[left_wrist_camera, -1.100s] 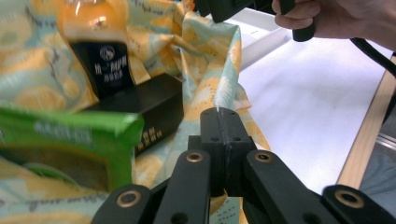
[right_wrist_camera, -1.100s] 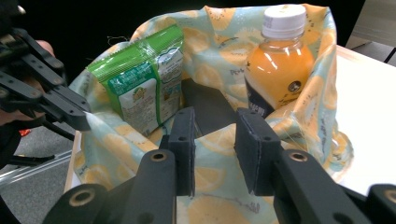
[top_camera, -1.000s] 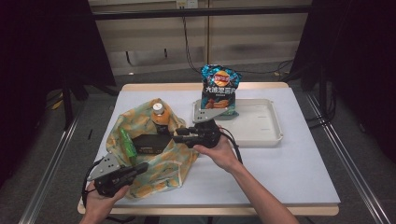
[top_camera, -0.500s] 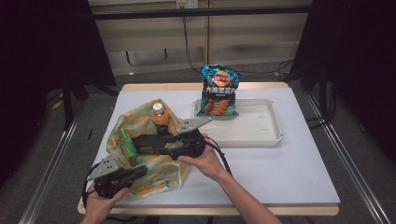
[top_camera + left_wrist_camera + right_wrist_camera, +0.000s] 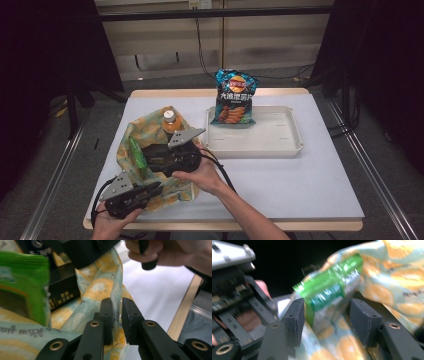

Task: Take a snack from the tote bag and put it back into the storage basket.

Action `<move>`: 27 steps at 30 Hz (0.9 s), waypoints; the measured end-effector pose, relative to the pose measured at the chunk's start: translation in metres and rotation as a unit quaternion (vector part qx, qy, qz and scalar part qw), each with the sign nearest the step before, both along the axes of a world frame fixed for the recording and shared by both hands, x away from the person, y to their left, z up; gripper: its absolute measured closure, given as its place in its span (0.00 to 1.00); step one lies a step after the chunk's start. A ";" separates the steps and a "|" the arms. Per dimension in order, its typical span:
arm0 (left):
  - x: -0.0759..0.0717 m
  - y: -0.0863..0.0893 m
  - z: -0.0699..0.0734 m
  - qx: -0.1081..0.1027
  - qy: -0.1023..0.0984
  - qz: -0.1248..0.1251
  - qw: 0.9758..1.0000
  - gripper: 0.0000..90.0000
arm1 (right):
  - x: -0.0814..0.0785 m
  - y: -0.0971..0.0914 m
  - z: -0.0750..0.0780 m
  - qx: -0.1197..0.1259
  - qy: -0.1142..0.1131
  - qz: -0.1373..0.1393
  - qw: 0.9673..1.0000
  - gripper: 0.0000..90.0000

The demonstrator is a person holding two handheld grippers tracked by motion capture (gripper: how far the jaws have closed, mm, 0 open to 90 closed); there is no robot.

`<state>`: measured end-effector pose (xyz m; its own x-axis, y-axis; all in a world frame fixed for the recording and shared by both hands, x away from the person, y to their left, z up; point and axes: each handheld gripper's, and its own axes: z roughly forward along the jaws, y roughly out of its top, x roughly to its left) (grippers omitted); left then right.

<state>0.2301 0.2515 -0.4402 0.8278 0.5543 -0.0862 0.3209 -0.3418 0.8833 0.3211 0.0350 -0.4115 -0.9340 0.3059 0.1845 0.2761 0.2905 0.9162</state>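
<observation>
beside the white tray (image 5: 295,145), the left gripper (image 5: 116,307) pinches the fruit-print bag (image 5: 132,137) edge, its jaws just easing, while the right gripper (image 5: 327,322) has been opening around the green packet (image 5: 329,291).

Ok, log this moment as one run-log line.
left gripper: pinching bag rim, jaws just easing | right gripper: open, jaws just widening, around green packet | tray: chips bag

The high view looked forward and down on the table (image 5: 310,190) from above the person's side. The left gripper view sat close behind its tongs (image 5: 116,315), facing the patterned bag (image 5: 100,287). The right gripper view looked closely at that same bag (image 5: 387,277) and its green packet (image 5: 329,287).
</observation>
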 end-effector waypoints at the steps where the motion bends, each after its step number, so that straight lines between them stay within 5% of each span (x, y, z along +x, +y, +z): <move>1: 0.000 0.001 0.000 0.001 0.002 0.000 1.000 0.89 | 0.000 0.002 0.000 0.001 -0.002 0.003 1.000 0.52; 15: 0.007 0.003 -0.006 0.013 0.016 -0.001 1.000 0.89 | 0.002 0.026 -0.010 -0.018 0.006 0.017 1.000 0.47; 27: 0.009 0.005 -0.007 0.014 0.015 -0.001 1.000 0.88 | 0.009 0.038 -0.015 -0.022 0.012 0.014 1.000 0.60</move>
<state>0.2388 0.2564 -0.4471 0.8262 0.5550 -0.0967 0.3471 -0.3661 0.8634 0.3305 0.0733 -0.4268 -0.9375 0.2884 0.1948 0.2900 0.3378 0.8954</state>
